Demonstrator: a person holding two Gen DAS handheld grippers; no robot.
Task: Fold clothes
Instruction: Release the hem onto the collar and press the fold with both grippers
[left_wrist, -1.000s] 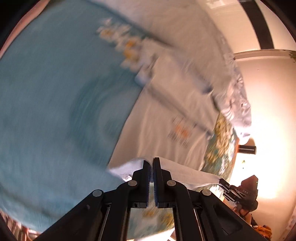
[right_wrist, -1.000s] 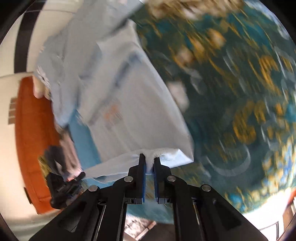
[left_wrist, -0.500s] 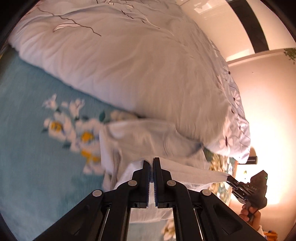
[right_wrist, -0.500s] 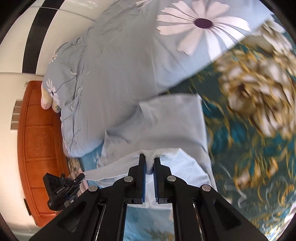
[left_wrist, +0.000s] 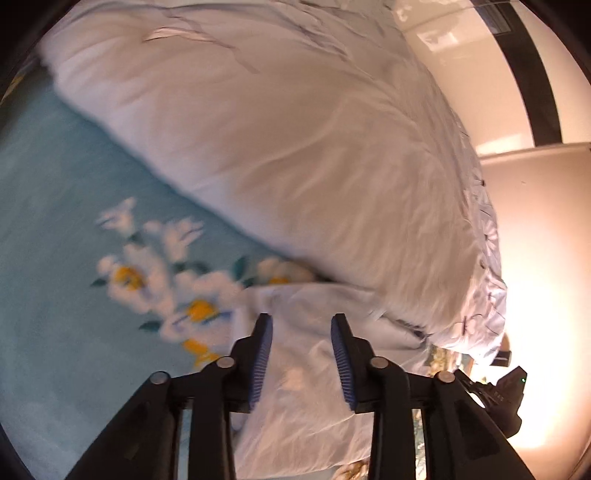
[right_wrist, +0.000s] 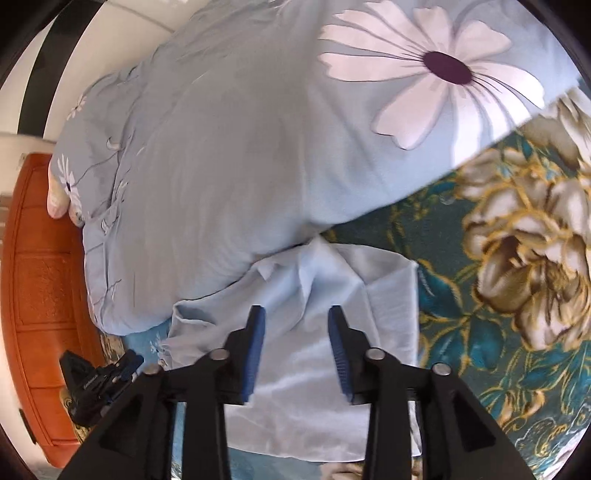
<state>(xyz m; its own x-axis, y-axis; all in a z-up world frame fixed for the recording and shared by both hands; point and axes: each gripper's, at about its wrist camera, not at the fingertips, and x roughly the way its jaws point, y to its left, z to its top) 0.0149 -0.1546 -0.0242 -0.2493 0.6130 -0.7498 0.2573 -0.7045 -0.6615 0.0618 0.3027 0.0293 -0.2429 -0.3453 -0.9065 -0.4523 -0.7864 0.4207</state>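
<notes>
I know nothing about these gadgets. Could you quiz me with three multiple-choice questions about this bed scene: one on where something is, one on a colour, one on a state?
1. Where does the pale garment lie?
A. On the bedspread, against the duvet's edge
B. On the headboard
C. On the floor

2. What colour is the centre of the big flower on the duvet?
A. Yellow
B. Dark purple
C. Green

3. How are both grippers?
A. Shut on cloth
B. Open, holding nothing
C. One open, one shut

Answers: 1 A, its far edge meets the duvet; 2 B, a dark purple oval; 3 B, the left gripper and right gripper both show a wide gap.
</notes>
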